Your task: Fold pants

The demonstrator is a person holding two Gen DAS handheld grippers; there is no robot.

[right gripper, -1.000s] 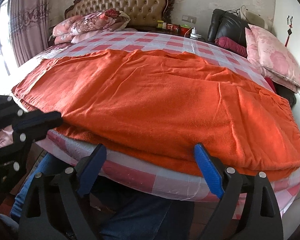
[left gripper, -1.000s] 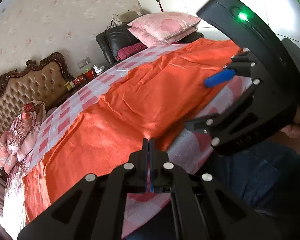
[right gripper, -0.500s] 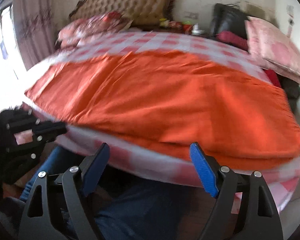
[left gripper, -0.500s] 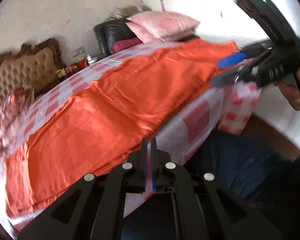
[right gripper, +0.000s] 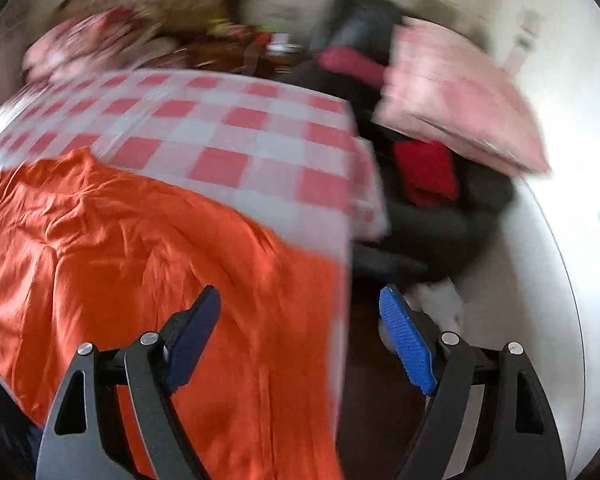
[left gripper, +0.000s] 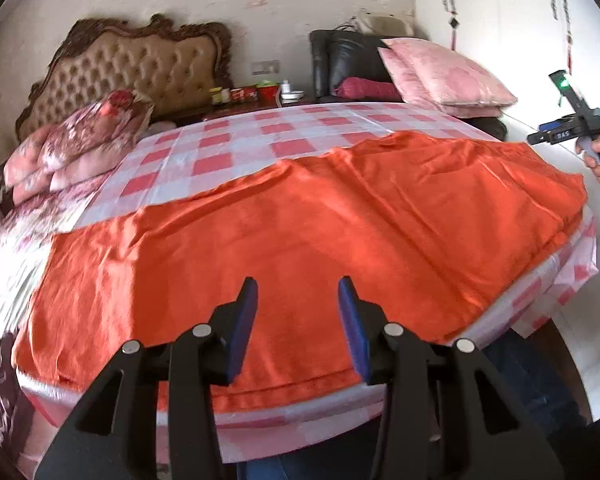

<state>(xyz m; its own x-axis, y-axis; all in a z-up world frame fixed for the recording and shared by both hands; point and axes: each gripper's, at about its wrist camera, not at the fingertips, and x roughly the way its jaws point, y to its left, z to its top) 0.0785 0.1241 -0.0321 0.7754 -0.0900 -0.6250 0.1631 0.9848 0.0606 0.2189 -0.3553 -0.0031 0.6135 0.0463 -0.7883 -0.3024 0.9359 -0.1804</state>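
Left wrist | orange pants (left gripper: 320,216) | spread flat, wrinkled, across checkered bed (left gripper: 260,136)

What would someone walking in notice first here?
The bright orange pants, spread flat across the near half of the checked bed. Behind it stands a tufted headboard, with pink pillows stacked at the far right. In front, the left tongs are opening over the pants' near edge, gripping nothing.

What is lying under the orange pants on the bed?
The orange pants are spread flat over a red-and-white checked sheet, which shows beyond their far edge and along the near mattress edge. Whatever lies directly beneath the fabric is covered and cannot be seen.
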